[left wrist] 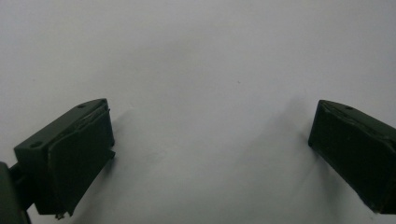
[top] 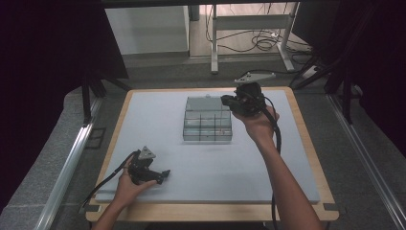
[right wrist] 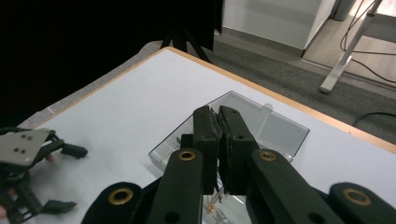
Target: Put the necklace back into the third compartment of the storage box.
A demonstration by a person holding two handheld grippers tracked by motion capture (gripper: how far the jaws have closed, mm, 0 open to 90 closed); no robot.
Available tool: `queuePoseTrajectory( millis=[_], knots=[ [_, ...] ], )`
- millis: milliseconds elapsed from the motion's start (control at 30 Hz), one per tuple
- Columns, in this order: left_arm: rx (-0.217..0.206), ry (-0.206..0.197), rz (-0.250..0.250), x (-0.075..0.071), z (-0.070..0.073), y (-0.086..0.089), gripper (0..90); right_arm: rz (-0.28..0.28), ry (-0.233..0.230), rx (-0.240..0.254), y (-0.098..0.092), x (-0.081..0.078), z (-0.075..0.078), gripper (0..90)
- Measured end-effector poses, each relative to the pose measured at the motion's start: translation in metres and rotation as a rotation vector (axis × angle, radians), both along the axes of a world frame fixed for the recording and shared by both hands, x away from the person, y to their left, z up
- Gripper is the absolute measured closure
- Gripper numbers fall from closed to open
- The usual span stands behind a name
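A: Nearest us, what do we see at the table's front left?

B: The left gripper [top: 165,174] resting on the grey mat [top: 158,124], its jaws wide apart with bare mat between them.

A: And farther back?

B: The clear compartment box [top: 208,125] sits on the mat at centre-rear, lid open. The right gripper [right wrist: 219,126] hovers at the box's right rear corner, its jaws pressed together. We read no labels or writing anywhere.
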State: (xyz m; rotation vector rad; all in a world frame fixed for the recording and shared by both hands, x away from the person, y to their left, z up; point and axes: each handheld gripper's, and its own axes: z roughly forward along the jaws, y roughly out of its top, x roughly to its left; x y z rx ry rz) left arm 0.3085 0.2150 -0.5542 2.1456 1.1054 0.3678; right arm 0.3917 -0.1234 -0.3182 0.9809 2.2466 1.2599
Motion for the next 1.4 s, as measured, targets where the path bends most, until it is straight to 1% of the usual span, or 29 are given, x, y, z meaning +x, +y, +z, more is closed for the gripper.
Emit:
queuePoseTrajectory(
  millis=[267, 300, 333, 367, 433, 500, 533, 667, 933, 967, 1000, 1033, 1133, 1167, 1200, 1267, 1300, 1333, 1400],
  knots=[
    [0.000, 0.000, 0.000, 0.000, 0.000, 0.000, 0.0, -0.043, 0.007, 0.006, -0.001, 0.021, -0.004, 84.8],
    [0.000, 0.000, 0.000, 0.000, 0.000, 0.000, 0.0, -0.056, 0.009, 0.005, -0.001, 0.027, -0.004, 84.8],
    [0.000, -0.001, 0.000, 0.000, 0.000, 0.000, 0.0, -0.056, 0.009, 0.005, -0.001, 0.027, -0.004, 84.8],
    [-0.001, -0.001, 0.000, 0.000, 0.000, 0.000, 0.0, -0.070, 0.013, 0.011, 0.000, 0.033, -0.005, 84.8],
    [-0.001, -0.002, 0.000, 0.000, 0.000, 0.000, 0.0, -0.074, 0.018, 0.012, 0.000, 0.035, -0.005, 84.8],
    [0.000, -0.002, -0.001, 0.000, 0.000, 0.000, 0.0, -0.086, 0.024, 0.012, 0.001, 0.044, -0.008, 84.8],
    [0.000, -0.002, 0.000, 0.000, 0.000, 0.000, 0.0, -0.086, 0.024, 0.012, 0.001, 0.044, -0.008, 84.8],
    [0.000, -0.004, 0.000, -0.001, 0.000, 0.000, 0.2, -0.104, 0.026, 0.014, 0.002, 0.054, -0.013, 84.8],
    [0.001, -0.004, 0.001, -0.001, 0.000, 0.000, 0.3, -0.142, 0.059, 0.037, 0.003, 0.072, -0.032, 84.8],
    [0.002, -0.004, 0.001, -0.001, 0.000, 0.000, 0.3, -0.146, 0.069, 0.028, 0.004, 0.077, -0.038, 84.8],
    [0.002, -0.004, 0.001, -0.001, 0.000, 0.000, 0.3, -0.146, 0.069, 0.028, 0.004, 0.077, -0.038, 84.8],
    [0.002, -0.005, 0.001, -0.001, 0.000, 0.000, 0.3, -0.149, 0.070, 0.015, 0.006, 0.080, -0.042, 84.8],
    [0.002, -0.005, 0.001, -0.001, 0.000, 0.000, 0.3, -0.155, 0.076, 0.015, 0.009, 0.086, -0.051, 84.8],
    [0.002, -0.005, 0.001, -0.001, 0.000, 0.000, 0.3, -0.157, 0.082, 0.011, 0.011, 0.089, -0.057, 84.8],
    [0.002, -0.005, 0.001, -0.001, 0.000, 0.000, 0.3, -0.157, 0.082, 0.011, 0.011, 0.089, -0.057, 84.8],
    [0.002, -0.005, 0.001, -0.001, 0.000, 0.000, 0.3, -0.161, 0.092, 0.009, 0.012, 0.092, -0.063, 84.8],
    [0.003, -0.005, 0.001, -0.001, 0.000, 0.000, 0.3, -0.166, 0.104, 0.003, 0.012, 0.094, -0.070, 84.7],
    [0.003, -0.005, 0.001, -0.001, 0.000, 0.000, 0.3, -0.166, 0.104, 0.003, 0.012, 0.094, -0.070, 84.7],
    [0.000, -0.003, 0.002, -0.001, 0.000, 0.000, 0.3, -0.168, 0.123, -0.008, 0.012, 0.096, -0.078, 84.5]
  ],
)
